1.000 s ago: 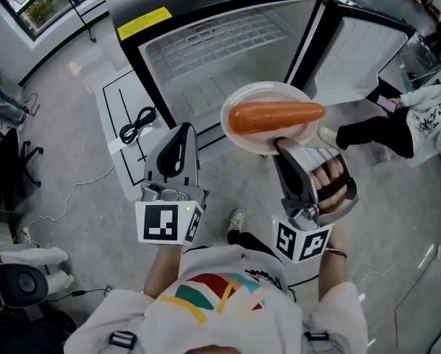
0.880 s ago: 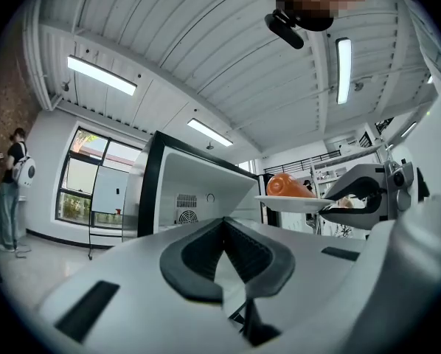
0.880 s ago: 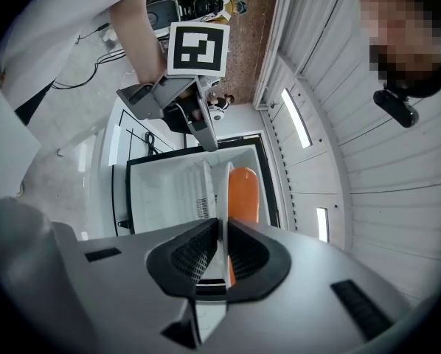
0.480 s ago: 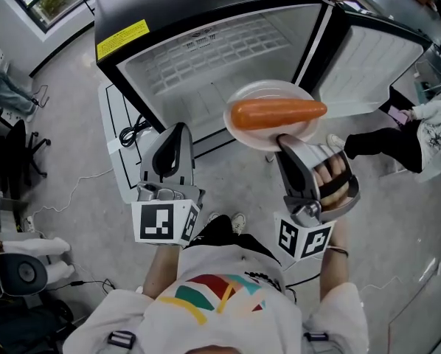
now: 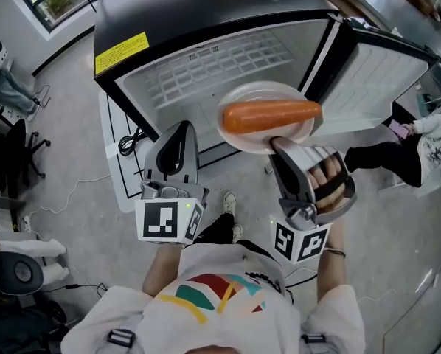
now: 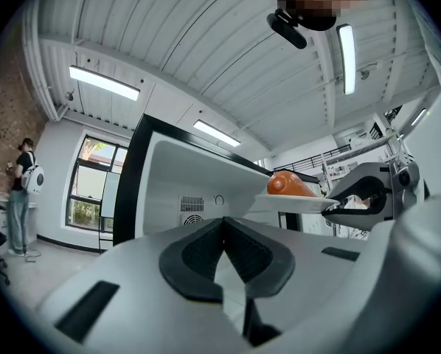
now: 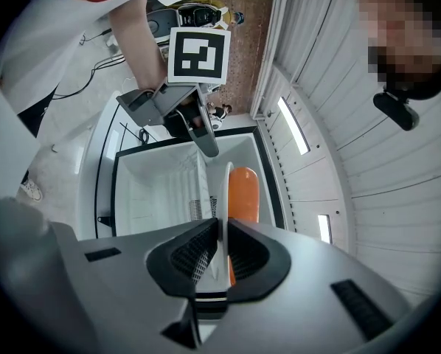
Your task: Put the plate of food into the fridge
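A white plate (image 5: 239, 140) carries an orange carrot-shaped food (image 5: 271, 115). My right gripper (image 5: 278, 144) is shut on the plate's near rim and holds it level in front of the open fridge (image 5: 206, 57). The right gripper view shows the rim (image 7: 228, 190) edge-on between the pads, with the food (image 7: 243, 194) beyond. My left gripper (image 5: 178, 130) hangs beside it to the left, shut and empty, its pads meeting at the tips (image 6: 222, 223). From there the plate (image 6: 294, 203) shows to the right, level with the fridge's white interior (image 6: 183, 183).
The fridge door (image 5: 375, 80) stands swung out to the right. A black cable (image 5: 136, 135) lies on a white floor panel left of the fridge. A person's dark legs (image 5: 383, 153) reach in at the right. An office chair (image 5: 18, 271) stands at the lower left.
Both grippers and the plate have advanced towards the fridge, whose opening now lies closer beneath the plate. The plate has drifted slightly left. The grip is unchanged.
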{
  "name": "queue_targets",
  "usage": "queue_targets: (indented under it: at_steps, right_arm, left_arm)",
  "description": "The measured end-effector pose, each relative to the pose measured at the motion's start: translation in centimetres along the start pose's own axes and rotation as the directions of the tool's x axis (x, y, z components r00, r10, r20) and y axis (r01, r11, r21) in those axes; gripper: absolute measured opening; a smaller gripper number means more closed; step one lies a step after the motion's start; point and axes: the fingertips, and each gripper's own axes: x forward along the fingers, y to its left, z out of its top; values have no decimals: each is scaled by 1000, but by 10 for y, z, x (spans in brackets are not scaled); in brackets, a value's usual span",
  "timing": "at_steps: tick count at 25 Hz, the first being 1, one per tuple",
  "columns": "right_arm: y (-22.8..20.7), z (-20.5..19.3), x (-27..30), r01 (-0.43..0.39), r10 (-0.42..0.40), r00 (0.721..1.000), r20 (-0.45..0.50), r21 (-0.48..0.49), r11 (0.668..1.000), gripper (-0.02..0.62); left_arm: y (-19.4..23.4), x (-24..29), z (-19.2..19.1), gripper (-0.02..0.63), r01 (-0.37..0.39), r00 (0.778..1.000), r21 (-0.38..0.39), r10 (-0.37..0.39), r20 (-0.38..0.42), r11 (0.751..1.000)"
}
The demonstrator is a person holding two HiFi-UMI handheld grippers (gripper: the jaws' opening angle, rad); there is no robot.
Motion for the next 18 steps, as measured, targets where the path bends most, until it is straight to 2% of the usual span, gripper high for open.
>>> queue_targets:
  at_steps: [4,9,14,18]
  right_arm:
    - [-9,-3,24,4,-3,999,36,-25,1000,34]
    - [-15,-11,63,0,4,997,80,-55,998,34]
    - [-24,-9,100,5,1,991,130,-45,999,34]
    - [-24,-6,122,2,6,986,167,-47,999,34]
  left_arm:
    - [9,18,0,6,-43,999,5,43,-3,999]
    - [15,42,-6,6,-36,999,-92,37,9,995]
    - [22,60,6,6,-57,998,-36,57,7,998]
    - [24,70,15,6,-59,998,-33,60,32,998]
